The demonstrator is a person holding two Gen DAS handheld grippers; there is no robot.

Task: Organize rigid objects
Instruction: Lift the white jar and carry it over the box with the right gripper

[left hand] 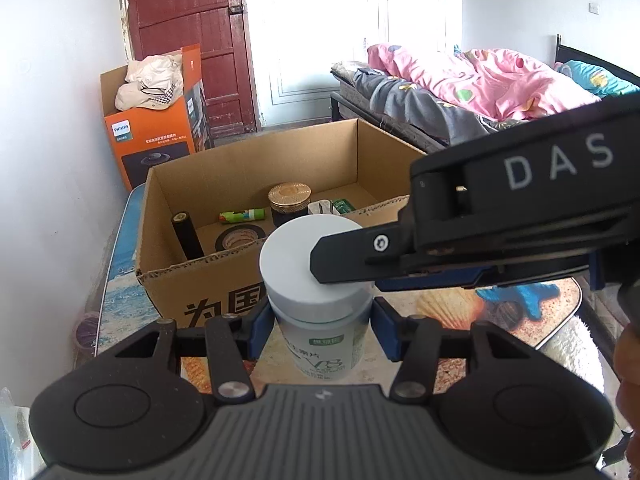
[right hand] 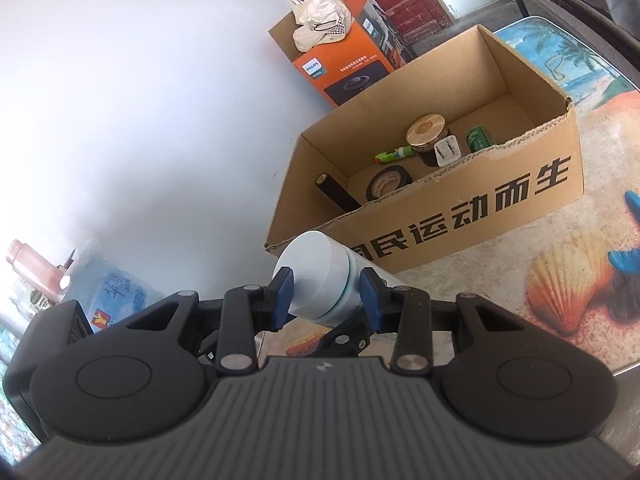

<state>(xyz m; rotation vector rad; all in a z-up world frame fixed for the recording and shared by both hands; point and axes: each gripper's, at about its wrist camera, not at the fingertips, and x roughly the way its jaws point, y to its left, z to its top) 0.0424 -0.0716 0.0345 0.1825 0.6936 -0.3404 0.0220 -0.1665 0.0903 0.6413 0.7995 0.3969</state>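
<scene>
Mid-transfer, I'd say: white bottle (left hand: 320, 308) is off the table and held by both my grippers, just in front of the cardboard box (left hand: 208, 280) at frame centre.

Left gripper (left hand: 320, 330): blue pads pinching the bottle body below the cap, one each side. Right gripper (right hand: 326, 294): pads clamped across the white cap (right hand: 316, 276); in the left view its finger comes in from the right edge and lies over the cap top.

Next move, my read: carry it over the near box wall and set it down in the bare stretch of floor on the right side; one gripper has to let go first.

Materials:
- bottle: smooth rigid plastic cylinder, wide flat cap, green printed label
- box: corrugated card, rough torn top edge, black print
- inside, centre to lower left: gold-lidded dark jar (left hand: 289, 203), black tape roll (left hand: 239, 238), black tube (left hand: 187, 236) leaning on the wall, green stick (left hand: 242, 216)
- table cover: glossy seashell print
</scene>
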